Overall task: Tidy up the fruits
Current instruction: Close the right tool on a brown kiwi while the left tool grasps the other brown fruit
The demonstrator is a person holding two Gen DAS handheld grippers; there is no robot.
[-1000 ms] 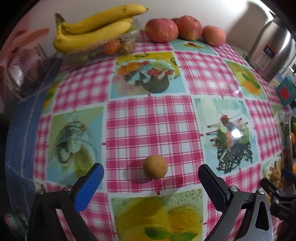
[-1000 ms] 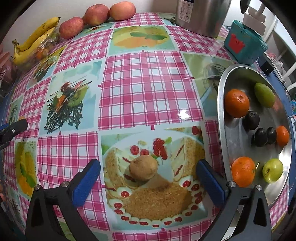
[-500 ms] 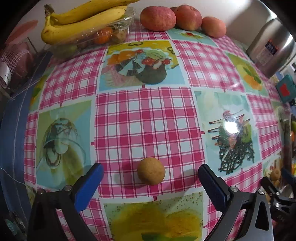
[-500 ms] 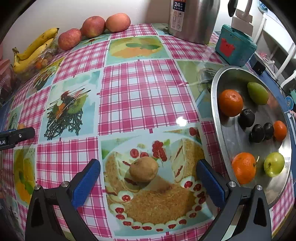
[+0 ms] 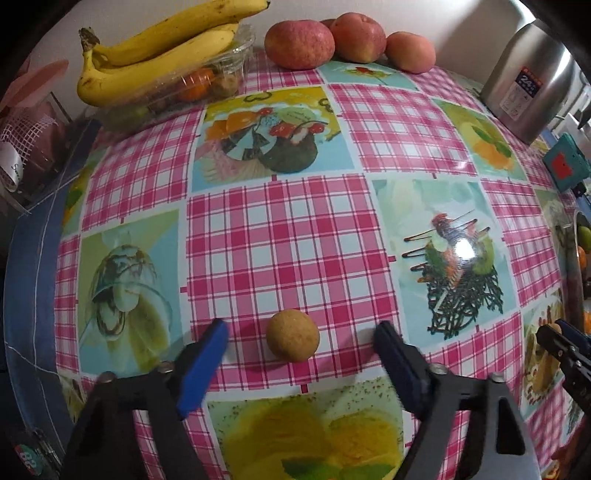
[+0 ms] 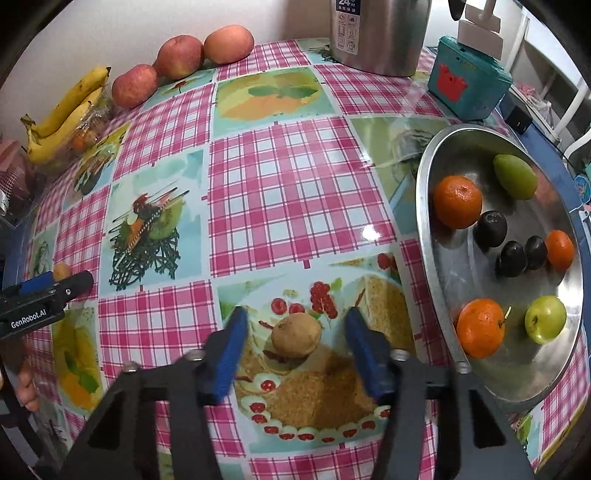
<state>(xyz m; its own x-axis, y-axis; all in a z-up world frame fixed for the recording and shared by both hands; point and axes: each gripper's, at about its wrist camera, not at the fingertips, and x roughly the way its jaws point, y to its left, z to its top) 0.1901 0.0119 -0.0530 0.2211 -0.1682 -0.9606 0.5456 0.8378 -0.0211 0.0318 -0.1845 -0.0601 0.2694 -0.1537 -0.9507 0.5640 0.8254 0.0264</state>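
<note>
A glossy oilcloth with pink-and-white checks and printed dessert squares covers the tabletop (image 6: 295, 192). The left gripper (image 5: 301, 341) points steeply down at it, its black arms ending in flat blue pads; the jaws are closing around a small round tan fruit (image 5: 293, 335) with a matte, finely speckled skin, which sits on a checked square between the pads with a clear gap on each side, so nothing is grasped yet. The right gripper (image 6: 295, 334) is likewise closing on a brown fruit (image 6: 296, 335), slightly egg-shaped and rough-skinned, lying on a printed cake picture; its pads stand near the fruit on both sides but do not touch it. Just to the right of this gripper lies a wide, shallow metal dish (image 6: 428, 229) with a shiny brushed surface. It holds three oranges (image 6: 457, 201) with dimpled peel, three smooth dark plums (image 6: 490, 229), a pointed green fruit (image 6: 515, 176) and a round green apple (image 6: 545, 319). Along the far wall sit three reddish apples (image 5: 300, 44) and a bunch of curved yellow bananas (image 5: 162, 55) resting on a clear plastic box (image 5: 207, 79) of small fruit. A cylindrical steel pot (image 6: 380, 33) and a teal box (image 6: 469, 88) with a red emblem stand at the far right corner.
</note>
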